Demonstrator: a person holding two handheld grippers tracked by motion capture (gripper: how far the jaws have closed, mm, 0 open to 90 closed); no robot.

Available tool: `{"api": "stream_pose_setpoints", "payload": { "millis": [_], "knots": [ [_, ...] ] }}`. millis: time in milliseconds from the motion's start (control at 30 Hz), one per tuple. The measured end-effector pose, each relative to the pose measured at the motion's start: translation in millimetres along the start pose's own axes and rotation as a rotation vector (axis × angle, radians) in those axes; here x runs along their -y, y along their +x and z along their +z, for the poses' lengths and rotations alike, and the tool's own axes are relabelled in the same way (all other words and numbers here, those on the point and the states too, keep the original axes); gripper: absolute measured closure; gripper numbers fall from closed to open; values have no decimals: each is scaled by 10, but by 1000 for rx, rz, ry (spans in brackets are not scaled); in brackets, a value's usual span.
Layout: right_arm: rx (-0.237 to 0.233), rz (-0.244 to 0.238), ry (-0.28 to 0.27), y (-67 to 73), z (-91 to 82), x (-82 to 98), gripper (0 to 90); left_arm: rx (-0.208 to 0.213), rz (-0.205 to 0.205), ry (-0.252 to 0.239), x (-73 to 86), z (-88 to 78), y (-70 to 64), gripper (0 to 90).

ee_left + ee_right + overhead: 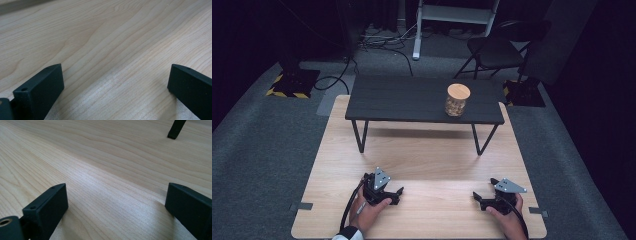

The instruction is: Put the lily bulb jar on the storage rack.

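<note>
Pale wood tabletop (pixel 422 150) carries a low black shelf (pixel 412 100), and on its right part stands the cork-lidded jar (pixel 457 100). I hold the left gripper (pixel 394 195) and right gripper (pixel 478 198) near the front edge, jaws wide, nothing between them. I judge this the start; next comes a forward reach to the jar.

High overhead view; claw views close – shared tabletop (pixel 422 165)

Bare wooden table (pixel 427 150) ahead of both grippers, black shelf (pixel 422 100) across the far side, jar (pixel 457 100) on its right part
</note>
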State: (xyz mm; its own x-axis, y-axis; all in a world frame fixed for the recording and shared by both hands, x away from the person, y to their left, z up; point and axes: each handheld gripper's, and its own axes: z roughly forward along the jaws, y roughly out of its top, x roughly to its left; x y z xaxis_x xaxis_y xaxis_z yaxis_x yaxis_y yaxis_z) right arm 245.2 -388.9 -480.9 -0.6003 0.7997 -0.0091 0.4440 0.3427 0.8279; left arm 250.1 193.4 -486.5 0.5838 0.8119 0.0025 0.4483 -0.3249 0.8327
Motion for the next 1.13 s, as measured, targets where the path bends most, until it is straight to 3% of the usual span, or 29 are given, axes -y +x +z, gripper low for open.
{"api": "stream_pose_setpoints", "payload": {
  "millis": [1133],
  "knots": [
    [10, 6, -1, 17, -6, 6, 42, 0, 1, 0, 0, -2, 0, 5]
  ]
}}
